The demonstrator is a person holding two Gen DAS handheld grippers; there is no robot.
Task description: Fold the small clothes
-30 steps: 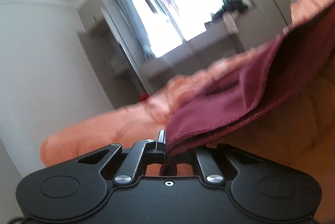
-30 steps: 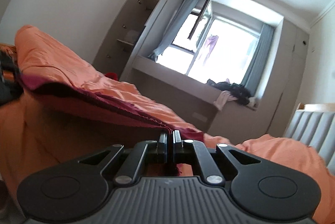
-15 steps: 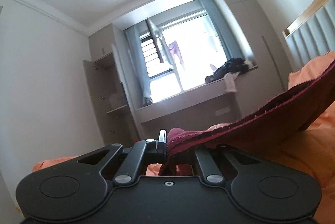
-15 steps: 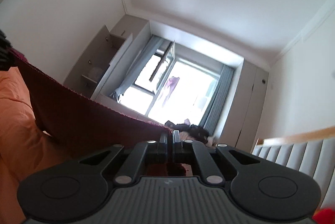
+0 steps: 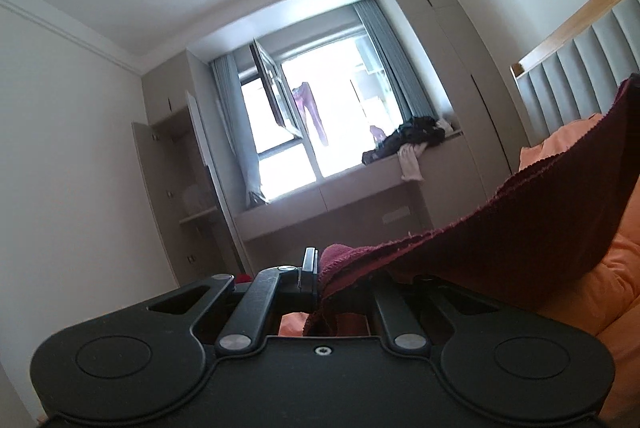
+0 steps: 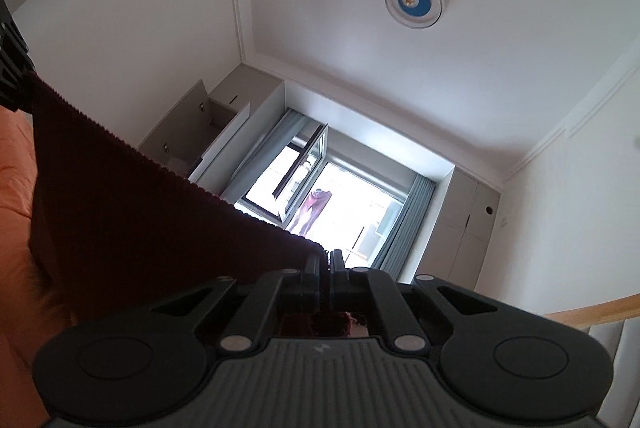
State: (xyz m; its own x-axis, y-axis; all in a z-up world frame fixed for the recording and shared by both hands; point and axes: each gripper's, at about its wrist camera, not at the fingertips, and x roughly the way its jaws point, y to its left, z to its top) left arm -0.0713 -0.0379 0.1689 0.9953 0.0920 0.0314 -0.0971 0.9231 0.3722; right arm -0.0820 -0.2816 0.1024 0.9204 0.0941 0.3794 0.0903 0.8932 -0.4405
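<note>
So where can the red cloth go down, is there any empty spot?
The orange bedding beneath the hanging dark red cloth looks bare, out to the grey headboard. The window ledge is bare left of the clothes pile and crowded at its right end.

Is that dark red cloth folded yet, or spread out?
Spread out: the dark red cloth hangs stretched between both tongs, above the orange bedding.

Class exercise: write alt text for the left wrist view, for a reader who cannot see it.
The left tongs, seen from behind, are shut on one corner of a dark red cloth that stretches up and away to the right above an orange bedspread. Beyond lie a bright open window and a pile of clothes on its sill.
</note>
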